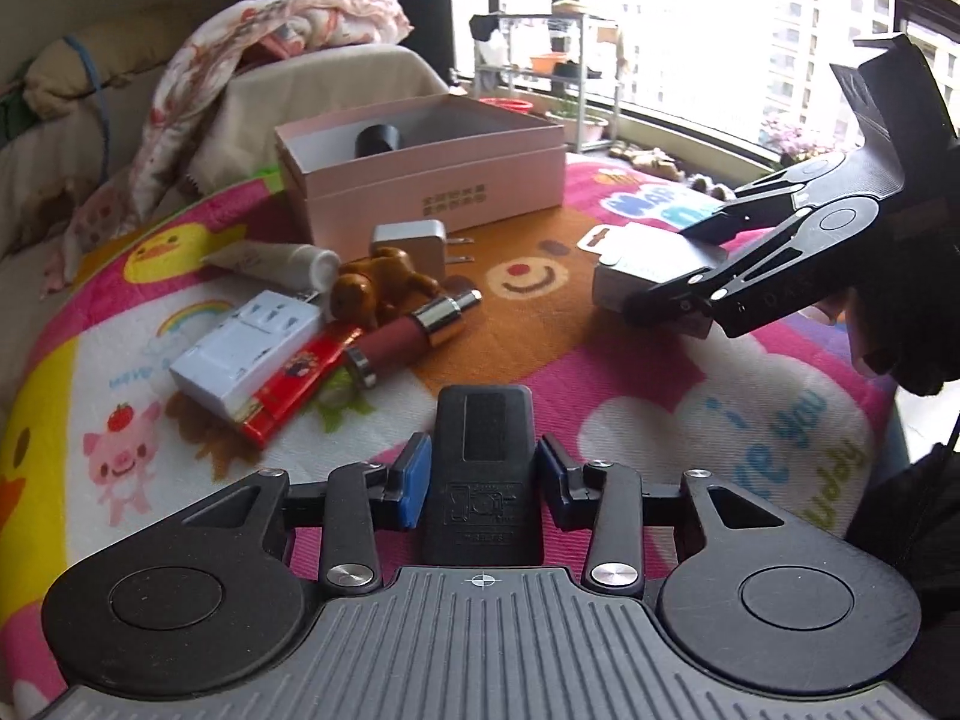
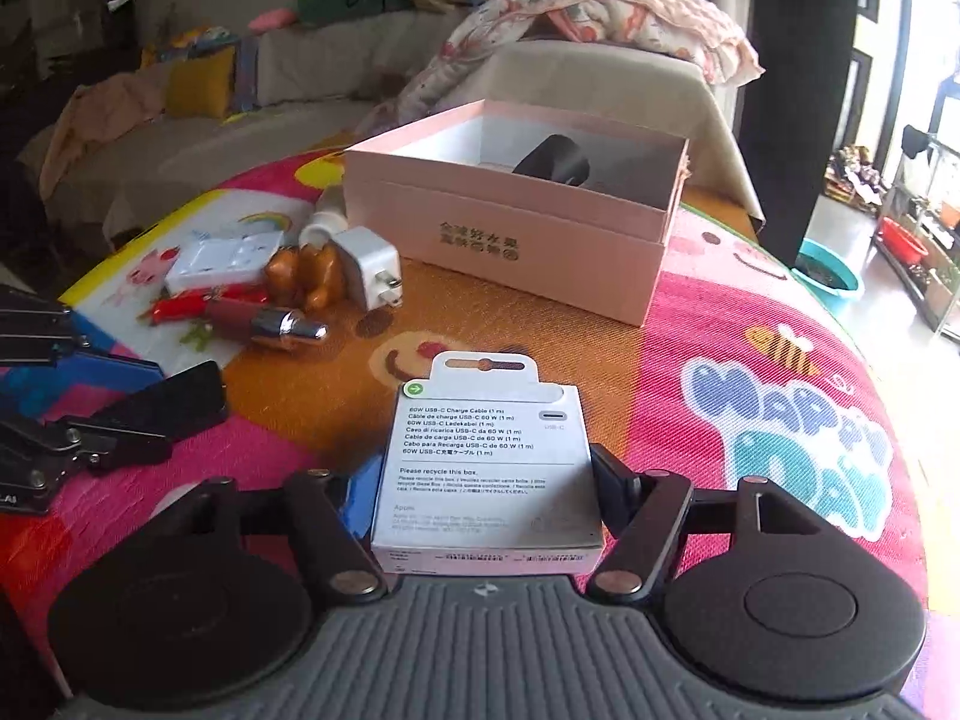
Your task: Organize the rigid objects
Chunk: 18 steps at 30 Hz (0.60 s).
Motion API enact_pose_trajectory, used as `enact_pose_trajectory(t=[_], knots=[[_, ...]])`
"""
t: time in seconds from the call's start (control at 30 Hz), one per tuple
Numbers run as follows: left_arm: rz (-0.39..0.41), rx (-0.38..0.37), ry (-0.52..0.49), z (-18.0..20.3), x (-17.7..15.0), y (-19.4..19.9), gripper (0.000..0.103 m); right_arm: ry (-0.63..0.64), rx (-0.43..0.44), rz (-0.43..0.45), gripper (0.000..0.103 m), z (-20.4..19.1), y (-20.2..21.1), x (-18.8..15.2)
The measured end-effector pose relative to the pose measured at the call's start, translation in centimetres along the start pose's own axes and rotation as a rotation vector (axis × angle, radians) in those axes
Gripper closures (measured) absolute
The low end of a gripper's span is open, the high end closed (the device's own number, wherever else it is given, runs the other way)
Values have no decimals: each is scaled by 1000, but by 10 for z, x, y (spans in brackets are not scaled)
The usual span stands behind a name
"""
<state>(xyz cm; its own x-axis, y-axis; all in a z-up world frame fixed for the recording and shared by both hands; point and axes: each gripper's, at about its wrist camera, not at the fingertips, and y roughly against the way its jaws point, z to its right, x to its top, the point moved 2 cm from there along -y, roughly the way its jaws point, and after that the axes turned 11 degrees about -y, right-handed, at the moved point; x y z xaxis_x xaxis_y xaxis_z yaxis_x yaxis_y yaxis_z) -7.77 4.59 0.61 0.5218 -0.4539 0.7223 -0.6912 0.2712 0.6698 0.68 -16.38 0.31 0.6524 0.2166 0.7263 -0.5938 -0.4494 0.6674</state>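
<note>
My left gripper [image 1: 483,480] is shut on a flat black device [image 1: 483,438], held low over the cartoon mat. My right gripper [image 2: 489,480] is shut on a white USB-C cable box [image 2: 489,462]; it also shows in the left wrist view [image 1: 651,267]. An open pink box [image 1: 432,174] stands at the back with a black cylinder [image 1: 377,141] inside; the right wrist view shows it too [image 2: 516,240]. Loose items lie left of it: a white power adapter [image 1: 246,348], a red pack [image 1: 294,387], a maroon bottle [image 1: 414,333], a brown toy [image 1: 375,285], a white plug charger [image 1: 414,246] and a white tube [image 1: 276,261].
The colourful mat [image 1: 690,396] covers the surface. A sofa with a floral blanket [image 1: 264,42] stands behind the box. A balcony rack [image 1: 540,72] and window are at the far right. My left gripper [image 2: 90,420] shows at the left edge of the right wrist view.
</note>
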Motion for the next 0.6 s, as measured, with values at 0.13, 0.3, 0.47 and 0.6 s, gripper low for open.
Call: enact_pose_trajectory(t=[0.13, 0.3, 0.47, 0.6], knots=[[63, -12, -16, -4, 21, 14, 60, 29, 9, 38, 34, -1, 23, 3], [224, 35, -62, -38, 94, 33, 60, 24, -5, 193, 34, 5, 60, 43], [335, 31, 21, -89, 178, 12, 60, 37, -53, 345, 34, 7, 62, 106], [302, -36, 150, -126, 229, -38, 60, 8, -42, 412, 31, 7, 34, 149]])
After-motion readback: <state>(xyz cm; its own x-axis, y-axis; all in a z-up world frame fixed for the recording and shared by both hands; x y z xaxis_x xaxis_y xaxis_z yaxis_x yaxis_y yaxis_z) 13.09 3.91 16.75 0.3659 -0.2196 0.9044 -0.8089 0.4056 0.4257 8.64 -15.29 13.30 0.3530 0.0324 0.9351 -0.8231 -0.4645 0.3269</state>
